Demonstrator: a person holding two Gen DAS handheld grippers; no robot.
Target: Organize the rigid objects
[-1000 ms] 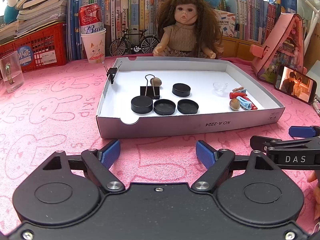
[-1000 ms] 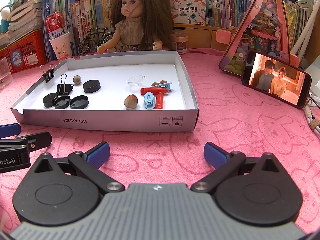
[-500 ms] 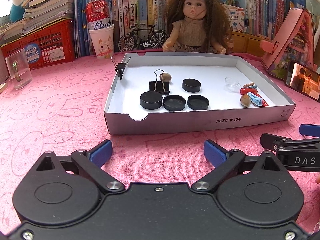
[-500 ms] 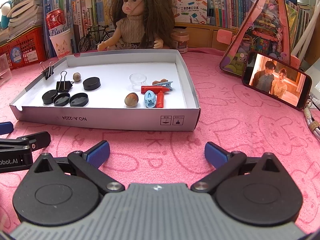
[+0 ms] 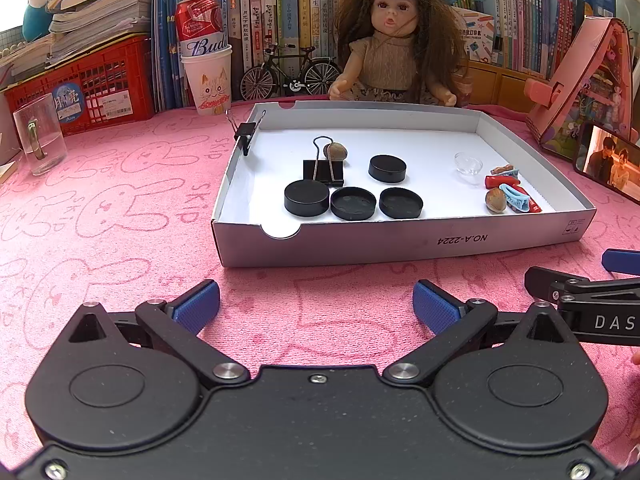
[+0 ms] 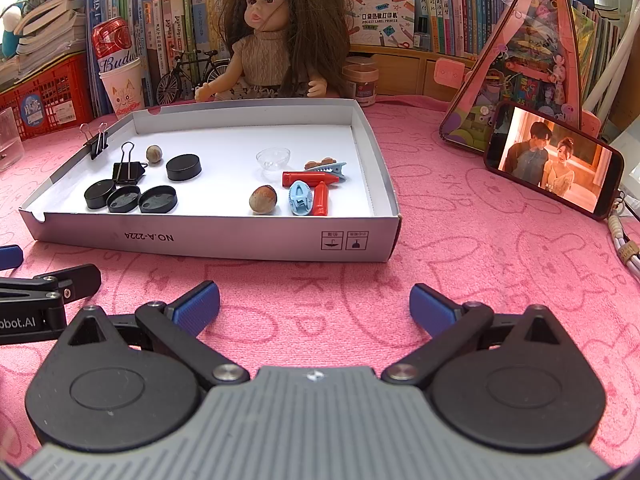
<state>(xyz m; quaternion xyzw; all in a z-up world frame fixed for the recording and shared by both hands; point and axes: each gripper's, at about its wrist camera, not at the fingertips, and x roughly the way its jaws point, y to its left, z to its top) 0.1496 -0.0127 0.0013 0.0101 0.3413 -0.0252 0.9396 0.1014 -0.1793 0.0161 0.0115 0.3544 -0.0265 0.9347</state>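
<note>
Two handheld grippers hover over a pink tablecloth [image 5: 120,208] before a shallow white box [image 5: 400,240]. The left gripper [image 5: 316,304] is opening its jaws with nothing between them; the right gripper [image 6: 314,306] is spread wide and empty. Inside the box lie black caps [image 5: 306,198], a binder clip [image 5: 323,170], nuts [image 6: 263,199] and red and blue clips [image 6: 316,194]. A doll [image 5: 394,40] sits behind the box.

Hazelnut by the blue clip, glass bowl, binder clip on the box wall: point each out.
hazelnut [image 6: 263,199], right wrist view, middle of its shell.
glass bowl [image 6: 273,159], right wrist view, its clear side.
binder clip [image 5: 245,132], left wrist view, its black body.
</note>
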